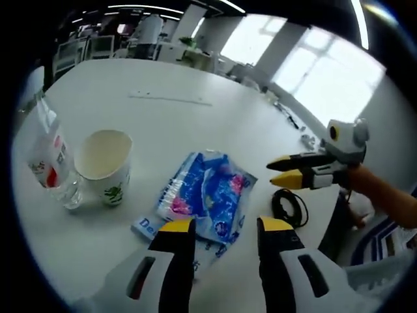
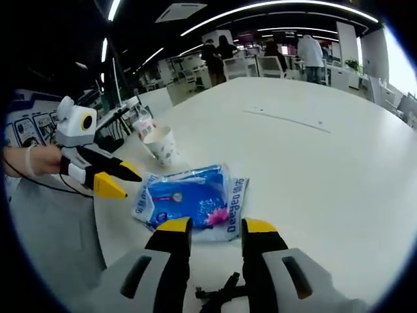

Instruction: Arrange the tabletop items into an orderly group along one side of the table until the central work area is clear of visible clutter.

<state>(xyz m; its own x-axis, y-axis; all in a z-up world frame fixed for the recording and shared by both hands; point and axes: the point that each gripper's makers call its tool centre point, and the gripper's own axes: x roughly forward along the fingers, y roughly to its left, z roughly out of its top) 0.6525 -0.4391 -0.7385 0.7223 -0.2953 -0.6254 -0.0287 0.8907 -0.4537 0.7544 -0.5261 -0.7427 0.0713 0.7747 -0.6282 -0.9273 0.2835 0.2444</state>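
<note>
While my left gripper (image 1: pixel 225 229) and right gripper (image 2: pixel 211 227) hover spread apart, pinching nothing, the blue packet (image 1: pixel 207 193) lies just ahead near the desk (image 2: pixel 313 163) edge; paper cup (image 1: pixel 104 164) and bottle (image 1: pixel 51 160) stand touching beyond.

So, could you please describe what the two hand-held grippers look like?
Each hand-held gripper, left and right, has black jaws with yellow tips on a grey-white body with dark slots. The person's right arm wears an orange sleeve.

cup (image 1: pixel 104 165) right of bottle (image 1: pixel 51 160) | packet (image 1: pixel 205 195) right of cup | all on table (image 1: pixel 195 124)
</note>
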